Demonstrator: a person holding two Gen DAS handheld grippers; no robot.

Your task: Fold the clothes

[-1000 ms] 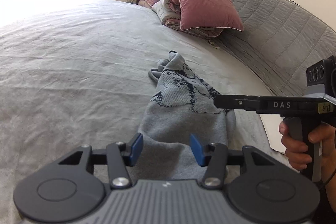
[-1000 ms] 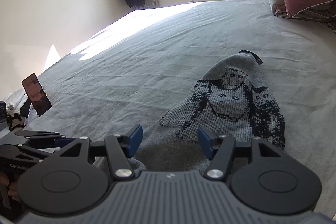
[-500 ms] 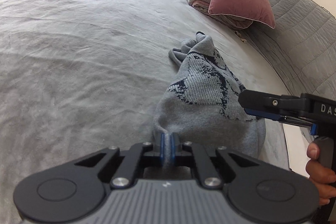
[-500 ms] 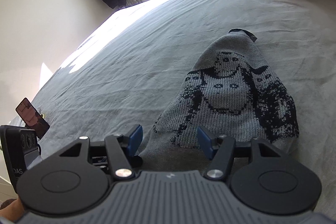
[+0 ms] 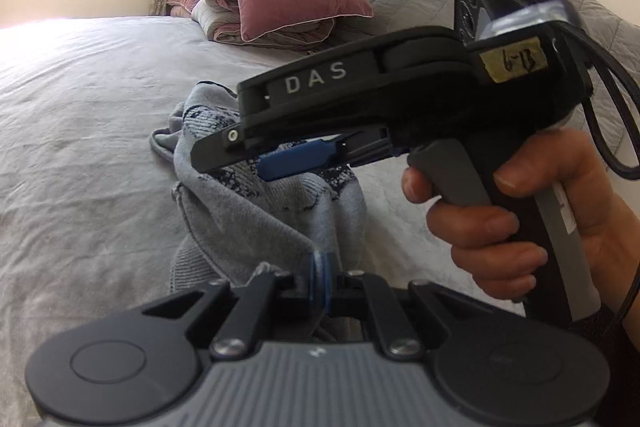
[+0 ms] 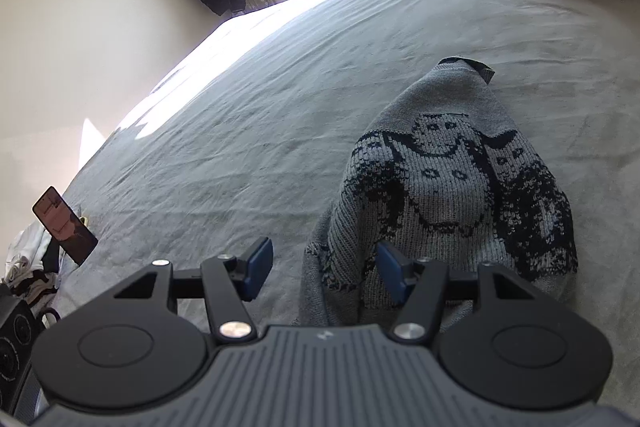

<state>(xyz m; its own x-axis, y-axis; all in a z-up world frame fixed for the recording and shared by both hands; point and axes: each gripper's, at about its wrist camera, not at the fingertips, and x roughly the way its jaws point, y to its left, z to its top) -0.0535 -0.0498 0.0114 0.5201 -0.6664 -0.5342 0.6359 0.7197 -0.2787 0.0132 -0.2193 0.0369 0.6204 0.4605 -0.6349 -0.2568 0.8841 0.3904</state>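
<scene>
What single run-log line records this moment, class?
left claw: shut on grey knitted sweater | right claw: open above sweater | grey bedsheet: sweater unfolded

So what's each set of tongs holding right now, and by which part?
The left tongs are shut on the grey sweater, pinching a fold at its near edge. The right tongs are open and hold nothing.

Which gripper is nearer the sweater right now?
Left. The left gripper is shut on the sweater hem; the right gripper is open just above it, not gripping.
</scene>
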